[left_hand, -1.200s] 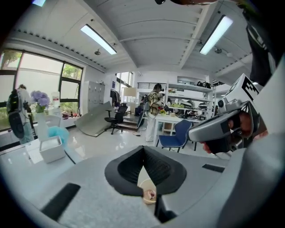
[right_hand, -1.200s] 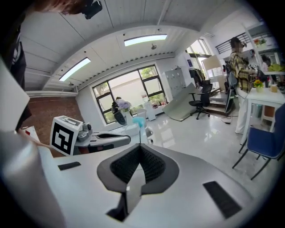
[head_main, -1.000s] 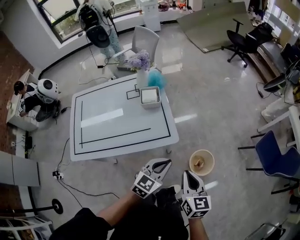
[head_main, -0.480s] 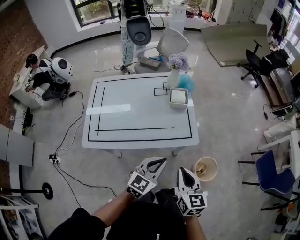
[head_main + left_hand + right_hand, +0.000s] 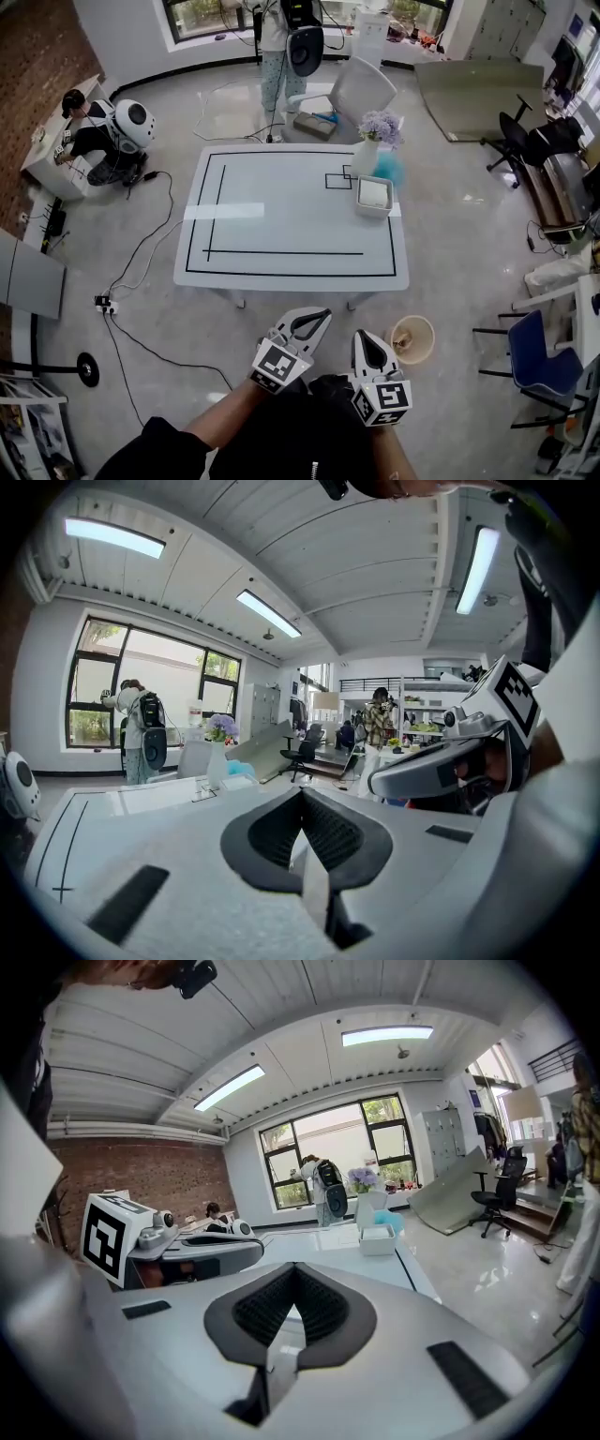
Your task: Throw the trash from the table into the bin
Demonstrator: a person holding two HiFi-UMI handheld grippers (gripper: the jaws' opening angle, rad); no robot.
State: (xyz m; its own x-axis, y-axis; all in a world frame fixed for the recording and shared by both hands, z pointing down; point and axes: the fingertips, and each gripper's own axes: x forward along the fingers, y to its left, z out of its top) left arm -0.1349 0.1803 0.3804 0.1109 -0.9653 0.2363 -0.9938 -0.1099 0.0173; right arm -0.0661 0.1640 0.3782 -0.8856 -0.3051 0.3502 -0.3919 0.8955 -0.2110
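The round beige bin [image 5: 412, 339] stands on the floor to the right of my grippers, with a bit of brownish trash inside. The white table [image 5: 281, 234] with black lines lies ahead and carries a white box [image 5: 375, 197], a vase of purple flowers [image 5: 368, 150] and a teal thing [image 5: 390, 170]. I see no loose trash on its top. My left gripper [image 5: 322, 317] [image 5: 302, 822] is shut and holds nothing. My right gripper [image 5: 368, 336] [image 5: 293, 1309] is beside it, its tips together and nothing in them. Both are held over the floor, short of the table's near edge.
A person with a backpack [image 5: 298, 37] stands beyond the table, and another crouches at the left [image 5: 98, 136]. A white chair [image 5: 361, 89] is behind the table. A blue chair [image 5: 539, 361] and a black office chair [image 5: 520, 141] are at the right. Cables [image 5: 141, 272] run over the floor at the left.
The head view has swung, so the table now sits more central and squarer ahead. Both grippers have stayed shut side by side. The bin remains just right of them.
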